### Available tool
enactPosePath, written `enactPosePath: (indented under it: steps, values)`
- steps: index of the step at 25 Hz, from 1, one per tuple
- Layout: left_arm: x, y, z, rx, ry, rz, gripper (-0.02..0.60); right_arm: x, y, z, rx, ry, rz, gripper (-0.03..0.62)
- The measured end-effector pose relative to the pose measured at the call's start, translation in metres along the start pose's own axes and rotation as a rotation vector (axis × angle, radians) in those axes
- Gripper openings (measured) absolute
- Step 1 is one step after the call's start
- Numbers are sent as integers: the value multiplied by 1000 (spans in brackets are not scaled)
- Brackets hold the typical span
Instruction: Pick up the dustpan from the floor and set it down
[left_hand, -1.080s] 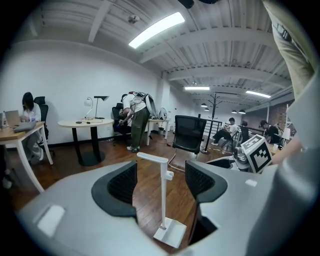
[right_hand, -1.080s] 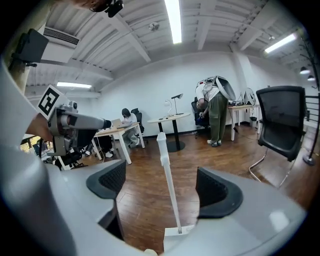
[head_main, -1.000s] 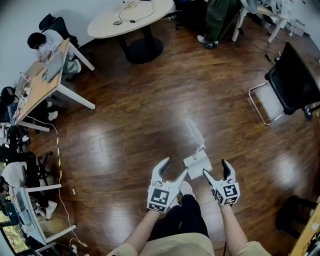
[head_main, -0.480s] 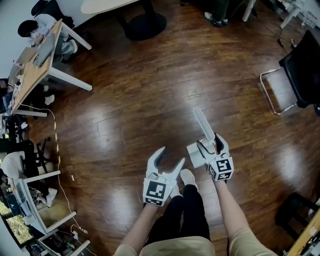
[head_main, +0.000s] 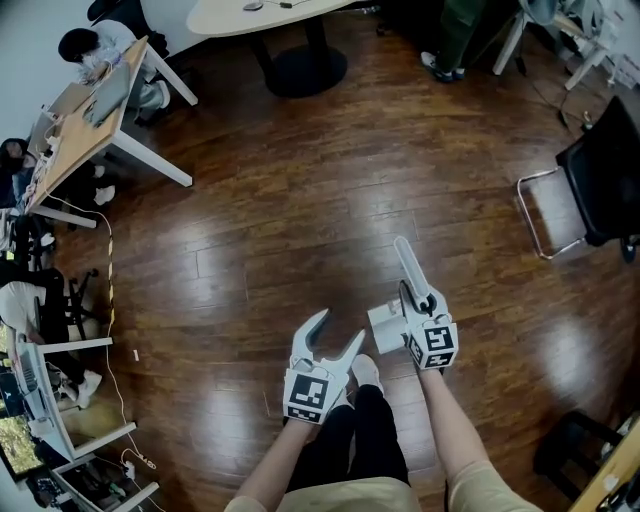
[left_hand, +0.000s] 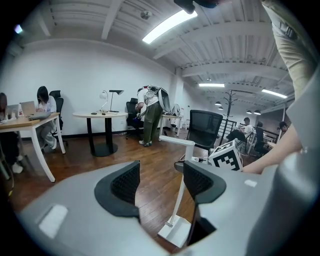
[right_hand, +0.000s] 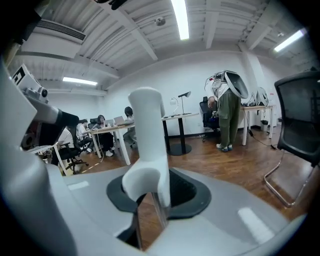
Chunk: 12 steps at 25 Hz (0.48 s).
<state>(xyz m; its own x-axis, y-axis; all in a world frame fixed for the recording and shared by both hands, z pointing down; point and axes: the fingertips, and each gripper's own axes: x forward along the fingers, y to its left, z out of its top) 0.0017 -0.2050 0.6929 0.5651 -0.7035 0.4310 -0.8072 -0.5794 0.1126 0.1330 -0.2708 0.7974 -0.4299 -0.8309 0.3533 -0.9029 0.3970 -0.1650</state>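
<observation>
The white dustpan (head_main: 388, 322) stands on the wood floor in front of my feet, its long handle (head_main: 410, 265) rising away from me. My right gripper (head_main: 418, 298) is shut on the handle near its lower end; its jaws have just been closing, and in the right gripper view the handle (right_hand: 147, 130) sits squeezed between the dark pads. My left gripper (head_main: 335, 335) hangs to the left of the pan, apart from it. Its jaws have just been closing, with a gap still between them and nothing in it. The left gripper view shows the dustpan (left_hand: 176, 231) just beyond its jaws.
A round table (head_main: 280, 15) stands far ahead and a wooden desk (head_main: 85, 120) with seated people at the far left. A black chair (head_main: 600, 170) is at the right. My shoe (head_main: 366, 370) is just behind the pan. A person (left_hand: 150, 115) stands by the far table.
My right gripper moved forward from beside the pan to the dustpan handle and shut on it. The left gripper sank a little and its jaws narrowed.
</observation>
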Motion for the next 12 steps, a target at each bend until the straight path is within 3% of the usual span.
enactPosePath:
  steps: [12]
  values:
    - [-39, -7, 31, -28, -66, 34, 261, -62, 9, 22, -48, 45, -51, 71]
